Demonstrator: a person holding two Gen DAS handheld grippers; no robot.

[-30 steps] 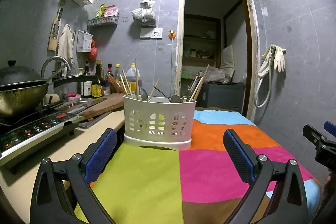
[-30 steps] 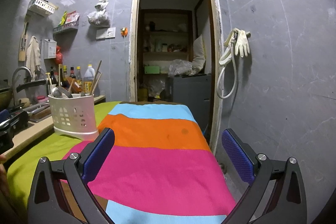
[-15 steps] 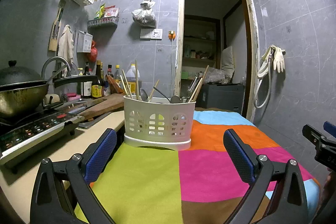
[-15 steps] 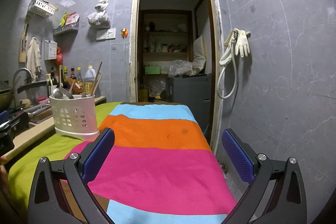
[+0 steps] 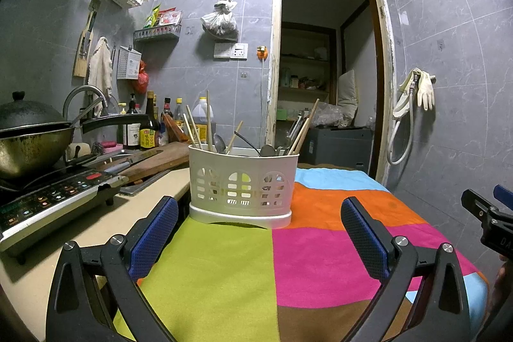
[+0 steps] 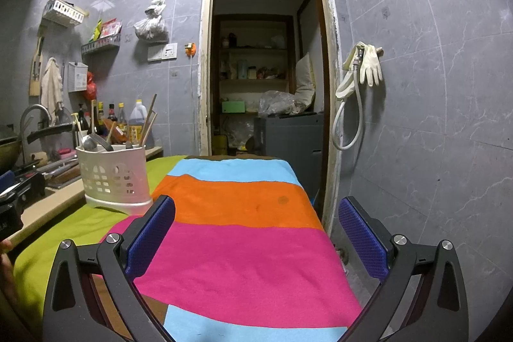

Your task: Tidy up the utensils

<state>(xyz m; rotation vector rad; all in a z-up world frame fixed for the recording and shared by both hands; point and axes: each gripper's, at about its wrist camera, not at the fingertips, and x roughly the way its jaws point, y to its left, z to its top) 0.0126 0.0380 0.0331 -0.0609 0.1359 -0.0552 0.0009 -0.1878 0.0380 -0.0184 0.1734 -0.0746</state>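
Observation:
A white slotted utensil holder [image 5: 242, 185] stands on the colourful striped cloth [image 5: 224, 271], straight ahead of my left gripper [image 5: 256, 237]. Several wooden chopsticks [image 5: 209, 124] and metal spoons [image 5: 220, 144] stick up out of it. My left gripper is open and holds nothing. In the right wrist view the same holder [image 6: 113, 178] sits to the left, and my right gripper [image 6: 256, 237] is open and empty over the pink and orange stripes [image 6: 237, 246]. The right gripper's tip also shows at the far right edge of the left wrist view.
On the counter at the left are an induction cooker [image 5: 54, 201] with a wok [image 5: 30, 146], a wooden cutting board [image 5: 154, 159] with a knife, bottles [image 5: 144, 127] and a faucet. An open doorway [image 5: 323, 79] lies behind. A hose and gloves [image 6: 362, 76] hang on the right wall.

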